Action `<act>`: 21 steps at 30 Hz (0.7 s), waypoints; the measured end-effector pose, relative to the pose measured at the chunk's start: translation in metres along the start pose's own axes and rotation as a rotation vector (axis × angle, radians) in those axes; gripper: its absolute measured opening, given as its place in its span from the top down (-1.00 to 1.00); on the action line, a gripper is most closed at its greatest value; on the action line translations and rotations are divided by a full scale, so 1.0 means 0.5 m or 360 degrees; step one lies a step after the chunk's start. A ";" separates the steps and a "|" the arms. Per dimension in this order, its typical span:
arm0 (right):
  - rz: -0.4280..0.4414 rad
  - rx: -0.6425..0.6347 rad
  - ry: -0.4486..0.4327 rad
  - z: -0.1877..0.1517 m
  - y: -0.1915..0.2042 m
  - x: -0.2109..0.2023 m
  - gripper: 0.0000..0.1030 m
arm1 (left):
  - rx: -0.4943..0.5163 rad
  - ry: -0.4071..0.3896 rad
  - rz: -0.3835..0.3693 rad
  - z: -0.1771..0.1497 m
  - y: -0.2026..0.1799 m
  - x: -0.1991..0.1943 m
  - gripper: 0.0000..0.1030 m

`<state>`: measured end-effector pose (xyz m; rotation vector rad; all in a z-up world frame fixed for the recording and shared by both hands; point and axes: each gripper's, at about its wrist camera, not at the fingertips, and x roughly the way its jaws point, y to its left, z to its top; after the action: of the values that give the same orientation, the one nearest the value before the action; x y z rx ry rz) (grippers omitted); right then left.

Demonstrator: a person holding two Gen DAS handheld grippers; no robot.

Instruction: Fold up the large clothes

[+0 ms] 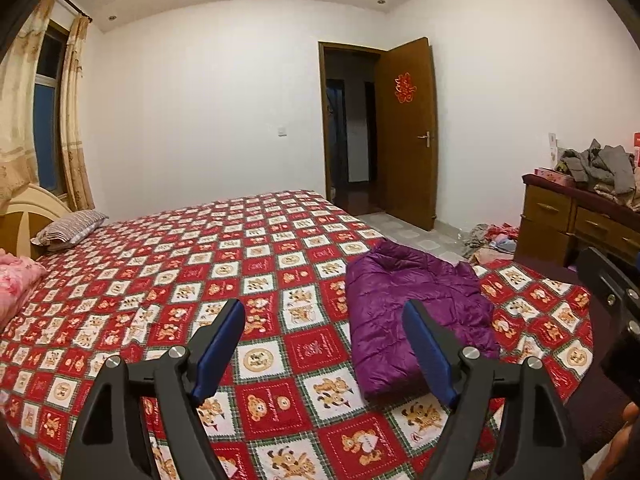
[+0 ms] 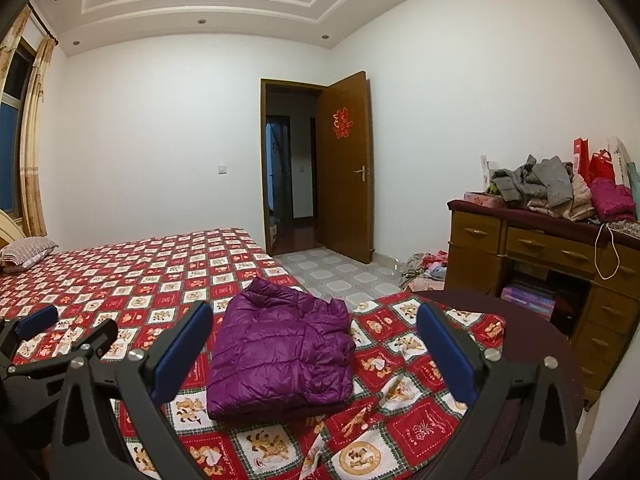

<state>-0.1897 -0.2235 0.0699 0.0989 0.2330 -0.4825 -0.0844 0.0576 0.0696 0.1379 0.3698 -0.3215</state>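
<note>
A purple quilted jacket [image 1: 416, 312] lies folded into a flat rectangle on the bed's red checkered cover [image 1: 200, 264]. It also shows in the right wrist view [image 2: 280, 344]. My left gripper [image 1: 324, 320] is open and empty, held above the bed to the left of the jacket. My right gripper [image 2: 316, 320] is open and empty, held above the near end of the jacket. The left gripper [image 2: 44, 328] shows at the left edge of the right wrist view. Neither gripper touches the jacket.
A wooden dresser [image 2: 560, 256] at the right carries a heap of clothes [image 2: 536, 184]. More clothes [image 2: 424, 268] lie on the tiled floor by it. Pillows [image 1: 68, 228] lie at the headboard. An open door [image 2: 344, 168] is at the back.
</note>
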 end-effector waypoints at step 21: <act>-0.0025 0.0023 0.0026 -0.002 -0.002 0.033 -1.00 | 0.0032 -0.0018 0.0085 0.013 -0.001 0.035 -0.61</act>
<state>-0.1759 -0.2317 0.0650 0.1150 0.2463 -0.4989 -0.0670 0.0508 0.0689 0.1651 0.3511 -0.2730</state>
